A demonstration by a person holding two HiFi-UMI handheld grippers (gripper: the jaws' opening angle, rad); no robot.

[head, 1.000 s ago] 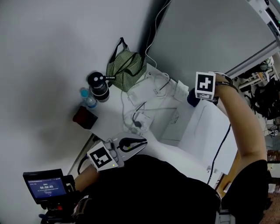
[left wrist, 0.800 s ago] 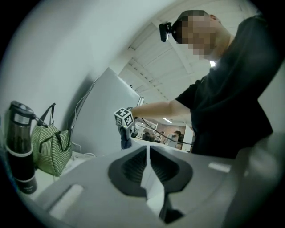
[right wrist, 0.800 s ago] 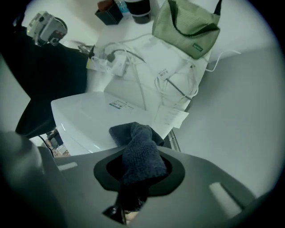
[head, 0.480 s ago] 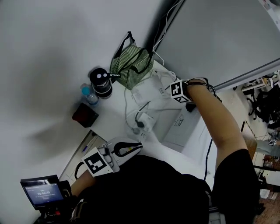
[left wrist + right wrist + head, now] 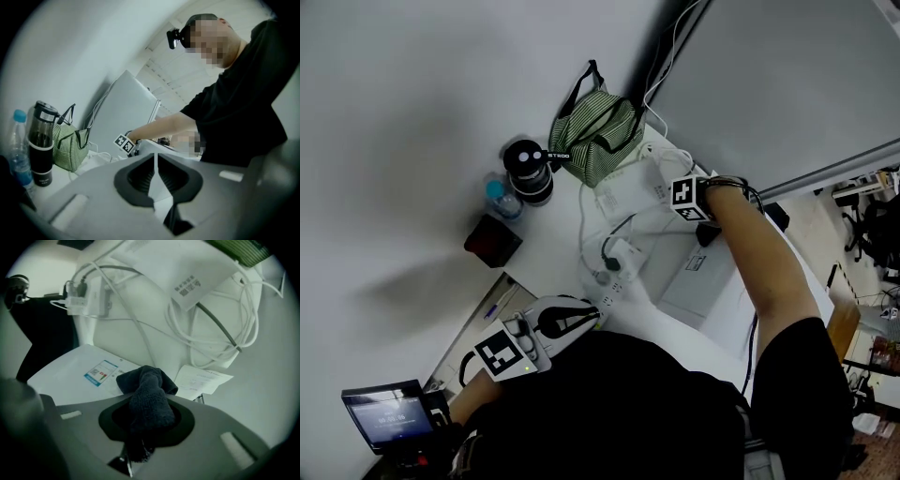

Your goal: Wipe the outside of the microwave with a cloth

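The white microwave (image 5: 705,281) stands right of centre in the head view, and its top bears a small blue label (image 5: 100,371). My right gripper (image 5: 699,217) reaches over the microwave's far top corner. It is shut on a dark blue cloth (image 5: 148,401), which bulges out of the jaws and hangs just over the white top (image 5: 65,376). The cloth (image 5: 710,234) shows as a dark lump under the marker cube. My left gripper (image 5: 592,316) is held low near my body, off the microwave, its jaws together with nothing between them (image 5: 155,161).
Behind the microwave lie white cables (image 5: 211,329), a power strip (image 5: 619,258), papers (image 5: 202,378) and an envelope (image 5: 187,275). Further left on the table stand a striped green bag (image 5: 595,136), a black tumbler (image 5: 530,171), a water bottle (image 5: 501,199) and a dark red box (image 5: 494,242).
My right gripper has come down and to the left with the cloth, from a raised position to the microwave's far top corner. The left gripper stays by my body.
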